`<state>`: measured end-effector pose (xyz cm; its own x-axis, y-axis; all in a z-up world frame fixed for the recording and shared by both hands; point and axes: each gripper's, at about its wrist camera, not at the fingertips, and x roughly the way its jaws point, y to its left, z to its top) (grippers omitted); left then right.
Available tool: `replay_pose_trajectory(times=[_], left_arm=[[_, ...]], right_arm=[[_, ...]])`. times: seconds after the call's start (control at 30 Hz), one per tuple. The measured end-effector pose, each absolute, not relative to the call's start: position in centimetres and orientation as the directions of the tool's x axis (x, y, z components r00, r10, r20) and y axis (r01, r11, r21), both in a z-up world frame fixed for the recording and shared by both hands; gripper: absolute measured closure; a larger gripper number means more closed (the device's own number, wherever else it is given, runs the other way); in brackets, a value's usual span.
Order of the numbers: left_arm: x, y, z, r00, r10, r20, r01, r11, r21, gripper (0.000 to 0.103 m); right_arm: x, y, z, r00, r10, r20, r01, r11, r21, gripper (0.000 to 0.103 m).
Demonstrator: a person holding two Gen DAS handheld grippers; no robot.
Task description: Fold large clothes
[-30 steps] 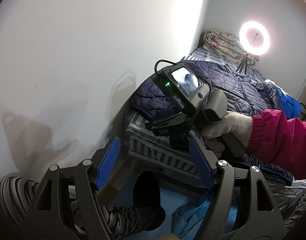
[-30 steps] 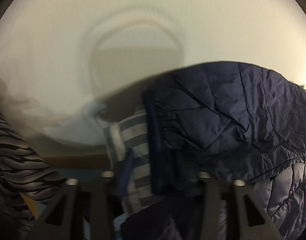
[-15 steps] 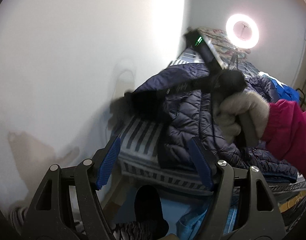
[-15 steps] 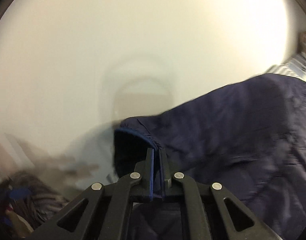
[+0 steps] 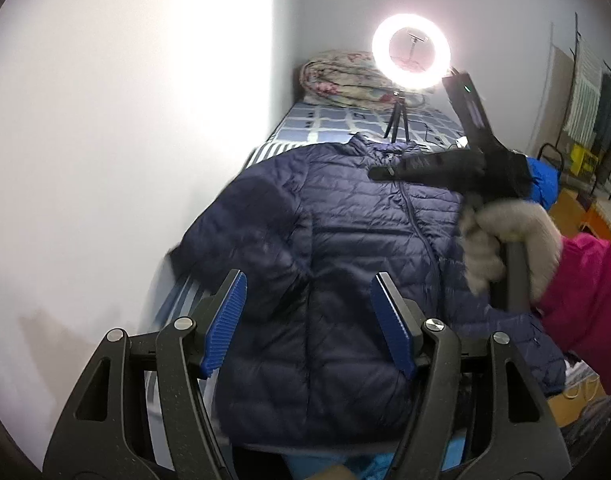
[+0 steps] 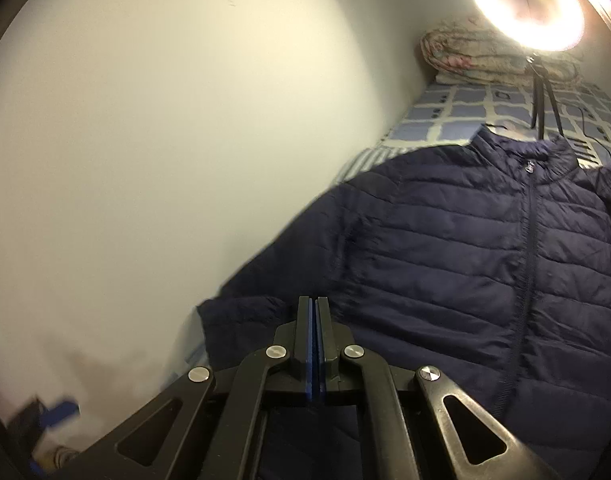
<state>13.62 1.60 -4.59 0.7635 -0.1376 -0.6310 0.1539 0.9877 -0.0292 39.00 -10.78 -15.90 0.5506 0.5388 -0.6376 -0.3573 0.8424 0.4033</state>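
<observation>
Navy puffer jacket (image 5: 345, 280) spread zipped on bed, ring light (image 5: 410, 57) and rolled quilt (image 5: 345, 84) beyond collar, left gripper (image 5: 307, 320) gaping empty, right gripper (image 6: 312, 344) pressed closed on nothing, gloved hand (image 5: 509, 248) only in left view.

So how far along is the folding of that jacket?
Barely begun. The jacket lies zipped, front up on the bed, its near sleeve laid over the front. The right gripper is shut, empty; the left gripper is open above it. Remaining: other sleeve, then the body.
</observation>
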Motion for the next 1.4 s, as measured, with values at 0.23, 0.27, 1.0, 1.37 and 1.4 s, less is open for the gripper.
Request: replay_pose_trajectory(times=[0.23, 0.27, 1.0, 1.37, 1.4], left_arm=[[16.8, 1.1, -5.2, 0.760, -0.128, -0.637, 0.135, 0.990, -0.038, 0.028], [17.1, 1.3, -5.7, 0.754, -0.125, -0.645, 0.128, 0.991, -0.042, 0.025], [21.2, 5.4, -5.8, 0.744, -0.070, -0.664, -0.022, 0.992, -0.128, 0.019], [22.5, 2.0, -5.4, 0.753, -0.066, -0.655, 0.018, 0.997, -0.080, 0.019], [22.8, 1.5, -5.5, 0.747, -0.068, -0.661, 0.025, 0.997, -0.075, 0.019]], right_arm=[[39.8, -9.2, -18.5, 0.436, 0.609, -0.663, -0.460, 0.784, 0.418, 0.040], [39.6, -8.4, -19.1, 0.421, 0.612, -0.670, -0.469, 0.778, 0.417, 0.040], [42.4, -1.5, -22.1, 0.276, 0.631, -0.725, -0.551, 0.722, 0.419, 0.101], [44.9, -18.8, -17.0, 0.627, 0.419, -0.657, -0.248, 0.906, 0.342, 0.101], [45.0, -20.6, -17.2, 0.646, 0.373, -0.666, -0.213, 0.926, 0.312, 0.101]])
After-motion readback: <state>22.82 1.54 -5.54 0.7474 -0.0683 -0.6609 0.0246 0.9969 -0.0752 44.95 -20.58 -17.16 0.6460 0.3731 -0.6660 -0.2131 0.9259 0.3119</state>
